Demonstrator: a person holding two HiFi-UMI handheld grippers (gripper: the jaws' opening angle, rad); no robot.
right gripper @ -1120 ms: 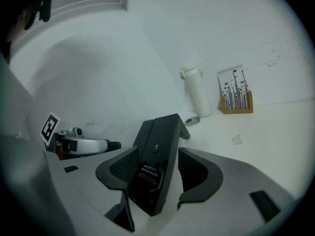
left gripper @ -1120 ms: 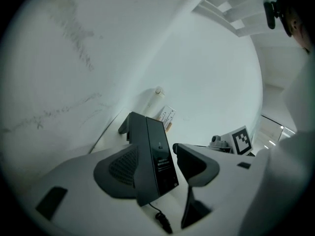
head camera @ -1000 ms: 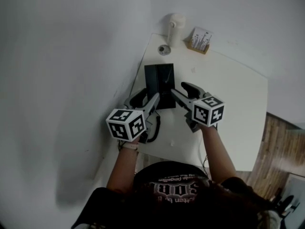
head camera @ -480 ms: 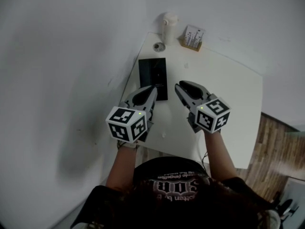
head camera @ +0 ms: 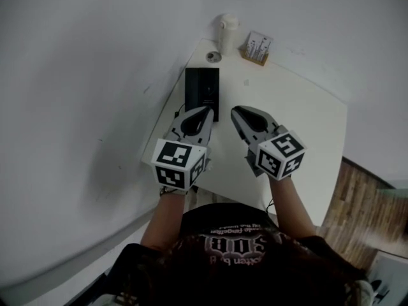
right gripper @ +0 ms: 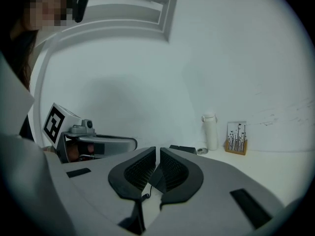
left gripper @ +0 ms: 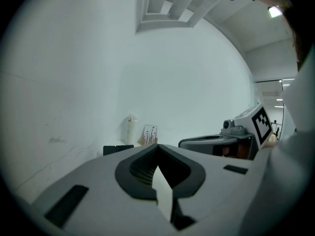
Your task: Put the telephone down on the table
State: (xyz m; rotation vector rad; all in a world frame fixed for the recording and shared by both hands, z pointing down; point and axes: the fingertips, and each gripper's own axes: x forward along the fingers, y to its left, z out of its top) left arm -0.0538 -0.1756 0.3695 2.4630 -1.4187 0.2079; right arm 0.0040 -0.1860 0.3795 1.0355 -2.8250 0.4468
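The black telephone [head camera: 201, 91] lies flat on the white table [head camera: 299, 120], by its left edge next to the wall. It shows as a low dark shape in the left gripper view [left gripper: 118, 149] and in the right gripper view [right gripper: 183, 148]. My left gripper [head camera: 203, 115] [left gripper: 158, 149] hovers just short of the phone's near end, shut and empty. My right gripper [head camera: 237, 112] [right gripper: 157, 151] is level with it to the right. Its jaws are closing, with only a thin slit between the pads and nothing in it.
A white bottle [head camera: 228, 30] [right gripper: 210, 131], a small round object [head camera: 213, 57] and a wooden card holder [head camera: 257, 48] [right gripper: 236, 139] stand at the table's far corner. White walls border the table on the left and behind. Wooden floor [head camera: 363, 203] lies to the right.
Both grippers have drawn back from the telephone's sides towards me, and their jaws have come together. The telephone stays on the table, with neither gripper touching it.
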